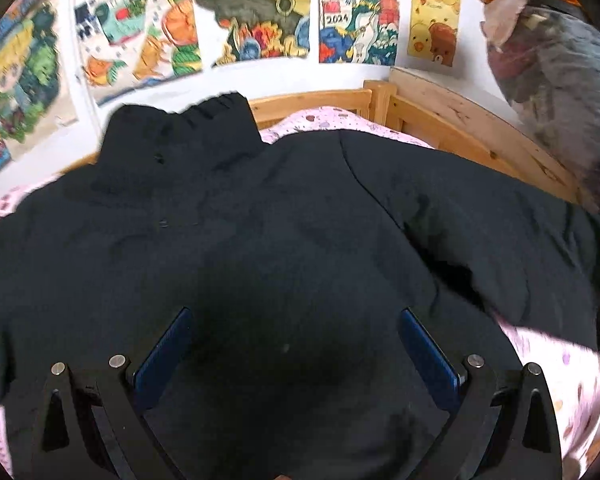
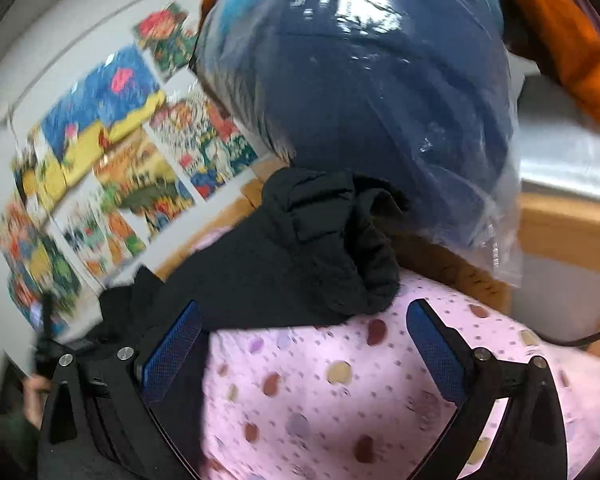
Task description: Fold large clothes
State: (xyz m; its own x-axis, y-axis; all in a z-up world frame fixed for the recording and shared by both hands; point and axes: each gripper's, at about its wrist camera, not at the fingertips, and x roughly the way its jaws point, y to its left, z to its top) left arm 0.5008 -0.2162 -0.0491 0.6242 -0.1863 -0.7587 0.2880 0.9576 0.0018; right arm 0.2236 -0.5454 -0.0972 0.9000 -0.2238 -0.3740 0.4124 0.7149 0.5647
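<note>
The black padded jacket (image 1: 260, 240) lies spread over the pink dotted bedsheet (image 2: 340, 400), collar toward the postered wall. My worry is its bulk: thick, slippery padding could slide out of a shallow pinch, and the cuff (image 2: 364, 248) sits just beside the plastic-wrapped blue bundle (image 2: 360, 92), so I might snag that wrap. My left gripper (image 1: 296, 348) tilts steeply down over the jacket's middle, jaws wide, holding nothing. My right gripper (image 2: 306, 344) points shallowly toward the cuff, jaws wide, empty.
</note>
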